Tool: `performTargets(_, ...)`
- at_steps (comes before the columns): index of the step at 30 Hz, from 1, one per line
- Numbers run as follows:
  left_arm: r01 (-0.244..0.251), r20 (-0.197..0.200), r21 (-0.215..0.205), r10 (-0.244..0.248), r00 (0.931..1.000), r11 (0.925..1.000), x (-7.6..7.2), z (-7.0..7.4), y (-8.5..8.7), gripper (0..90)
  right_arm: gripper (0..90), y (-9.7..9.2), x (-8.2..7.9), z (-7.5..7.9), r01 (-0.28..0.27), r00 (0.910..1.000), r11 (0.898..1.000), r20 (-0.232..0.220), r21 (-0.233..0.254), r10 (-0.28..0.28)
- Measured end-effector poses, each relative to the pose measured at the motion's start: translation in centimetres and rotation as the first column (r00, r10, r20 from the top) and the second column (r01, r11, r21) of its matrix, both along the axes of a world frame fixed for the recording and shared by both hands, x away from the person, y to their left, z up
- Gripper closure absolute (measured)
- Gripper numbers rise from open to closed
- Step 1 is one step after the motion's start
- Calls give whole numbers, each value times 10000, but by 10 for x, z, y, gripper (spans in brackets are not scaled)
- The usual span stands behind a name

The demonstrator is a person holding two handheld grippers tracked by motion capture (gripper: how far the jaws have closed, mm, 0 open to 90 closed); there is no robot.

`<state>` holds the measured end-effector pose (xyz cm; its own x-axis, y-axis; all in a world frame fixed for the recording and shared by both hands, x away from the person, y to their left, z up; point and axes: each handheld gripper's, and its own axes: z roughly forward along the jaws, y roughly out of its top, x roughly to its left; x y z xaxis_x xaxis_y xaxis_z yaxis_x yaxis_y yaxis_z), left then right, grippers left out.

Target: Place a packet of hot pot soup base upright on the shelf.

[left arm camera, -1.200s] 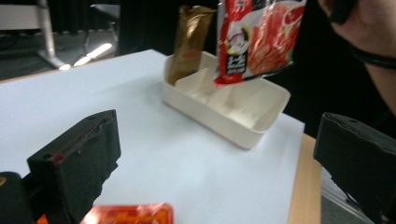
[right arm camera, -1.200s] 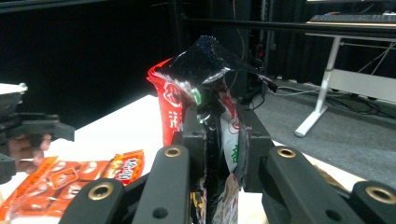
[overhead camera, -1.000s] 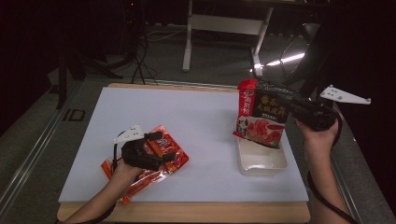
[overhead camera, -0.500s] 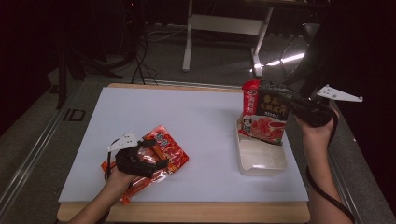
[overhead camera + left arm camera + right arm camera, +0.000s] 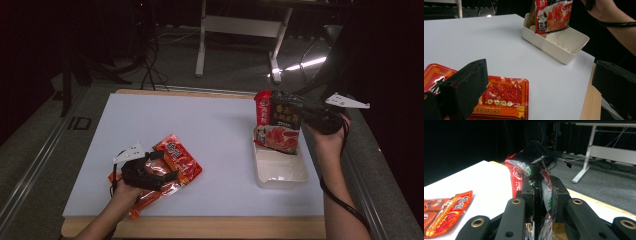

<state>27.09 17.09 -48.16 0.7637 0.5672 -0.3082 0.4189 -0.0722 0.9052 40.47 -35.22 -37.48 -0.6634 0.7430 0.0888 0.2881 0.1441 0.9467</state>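
Observation:
Two red sauce packets (image 5: pixel 175 162) lie overlapping on the white table near its front left. My left gripper (image 5: pixel 162 170) hovers over them, open; in the left gripper view its jaws stand wide apart above the top red packet (image 5: pixel 504 93). At the right, my right gripper (image 5: pixel 312 117) is shut on the top edge of a black-and-red sauce packet (image 5: pixel 277 122). That packet hangs upright with its lower end in the far end of a white rectangular tray (image 5: pixel 280 170). Up close, the black-and-red packet (image 5: pixel 524 172) is pinched between the fingers (image 5: pixel 559 192).
The tray (image 5: pixel 564 47) has a divider inside, and its near compartment holds nothing. The wooden table edge (image 5: pixel 200 227) runs along the front. A white desk frame (image 5: pixel 240 30) and cables stand on the dark floor beyond the table.
My left gripper has drawn back a little toward the front edge over the red packets. The held packet tilted briefly, then came upright again over the tray's far end.

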Motion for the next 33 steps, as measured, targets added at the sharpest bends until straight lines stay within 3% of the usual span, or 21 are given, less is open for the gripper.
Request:
performTargets(5,33,-51,28,-33,10000,10000,0,-3,-2,13,762,2,3,-9,-35,9999,9998,-130,-174,32)
performTargets(9,-10,-87,-35,10,10000,10000,1,-3,-1,13,757,-1,3,-16,-123,9998,9998,-175,123,125)
performTargets(14,-37,-109,-44,36,9999,10000,1,-5,-1,13,743,-1,4,-21,-306,9990,9994,-331,144,310)
performTargets(25,-148,-114,-62,147,9998,9999,3,-8,1,13,735,-4,-1,-37,-88,9992,9986,-373,522,108)
performTargets(27,-172,-115,-46,171,9998,9998,3,-8,2,13,728,-4,-2,-42,-88,9986,9994,-520,339,105)
performTargets(30,-209,-127,-29,208,9997,9998,3,-8,2,13,713,-10,-5,-49,-46,9981,9977,-605,683,87)
performTargets(33,-204,-161,-3,204,9997,9998,3,-9,1,13,712,-14,-8,-50,22,9976,9976,-698,685,26)
